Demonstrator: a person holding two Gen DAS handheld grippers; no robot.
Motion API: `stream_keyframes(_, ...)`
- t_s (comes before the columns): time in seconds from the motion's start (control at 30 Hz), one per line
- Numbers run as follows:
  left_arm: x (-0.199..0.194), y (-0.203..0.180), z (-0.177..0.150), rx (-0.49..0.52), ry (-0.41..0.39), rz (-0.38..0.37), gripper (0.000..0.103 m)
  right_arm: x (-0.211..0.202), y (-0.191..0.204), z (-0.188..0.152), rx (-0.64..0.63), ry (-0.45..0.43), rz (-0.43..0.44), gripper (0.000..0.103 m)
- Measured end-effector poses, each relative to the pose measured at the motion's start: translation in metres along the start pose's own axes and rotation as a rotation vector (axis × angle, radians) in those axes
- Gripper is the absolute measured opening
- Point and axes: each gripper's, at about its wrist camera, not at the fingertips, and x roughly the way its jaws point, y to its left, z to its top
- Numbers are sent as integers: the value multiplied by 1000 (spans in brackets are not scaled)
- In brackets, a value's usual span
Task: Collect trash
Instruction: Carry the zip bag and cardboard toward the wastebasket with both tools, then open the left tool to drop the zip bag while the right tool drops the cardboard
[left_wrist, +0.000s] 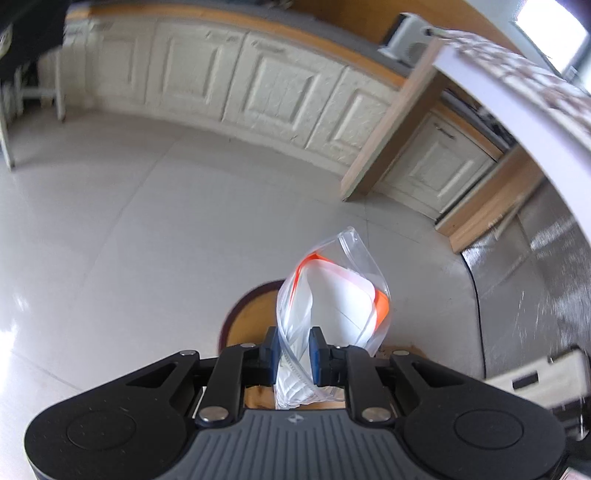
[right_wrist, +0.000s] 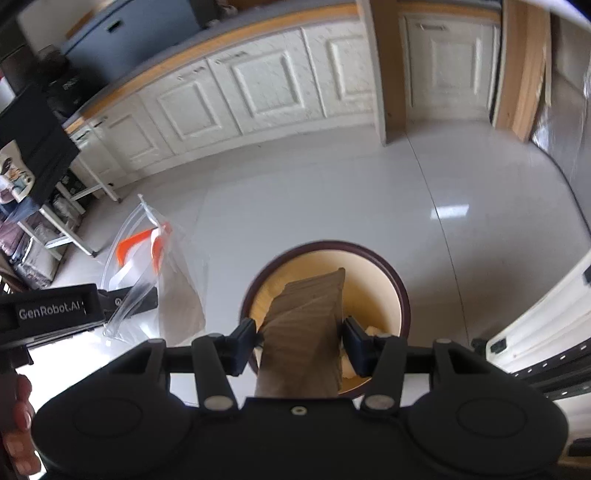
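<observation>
My left gripper (left_wrist: 293, 350) is shut on a clear zip bag (left_wrist: 332, 295) with white and orange contents, held above the floor next to the round bin (left_wrist: 240, 314). The bag also shows in the right wrist view (right_wrist: 147, 258), with the left gripper (right_wrist: 122, 301) at the left. My right gripper (right_wrist: 301, 332) holds a crumpled brown cardboard piece (right_wrist: 306, 321) between its fingers, directly above the open bin (right_wrist: 402, 295), which has a dark rim and a yellow inside. Pale scraps lie in the bin.
White kitchen cabinets (right_wrist: 258, 81) line the far wall over a glossy tiled floor (right_wrist: 461, 206). A wooden table leg (left_wrist: 388, 122) stands to the right. A metal rack (right_wrist: 55, 221) stands at left. A white appliance (right_wrist: 535, 332) is at right.
</observation>
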Motion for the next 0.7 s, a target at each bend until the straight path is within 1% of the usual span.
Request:
stream_keyframes(0.17,52,16,-21,-163,57,-43,18,44,-26,-11,83,20,0,52)
stream_keyframes(0.23,71,21,-31,-202,71,-42,18,55,-35,-18,111,23,10,52)
stream_keyframes(0.37,103,26,-45,-212,92,-15,18,78,-40,-28,125,49,17,52)
stream_keyframes(0.47,121,25,-51,-183,99,10,18,94,-42,-30,116,71,29,52)
stream_keyframes(0.57,133,24,-49,-167,84,33,18,106,-45,-30,120,75,34,53)
stream_keyframes(0.7,143,23,-46,-141,62,35,18,117,-56,-27,169,52,55,53)
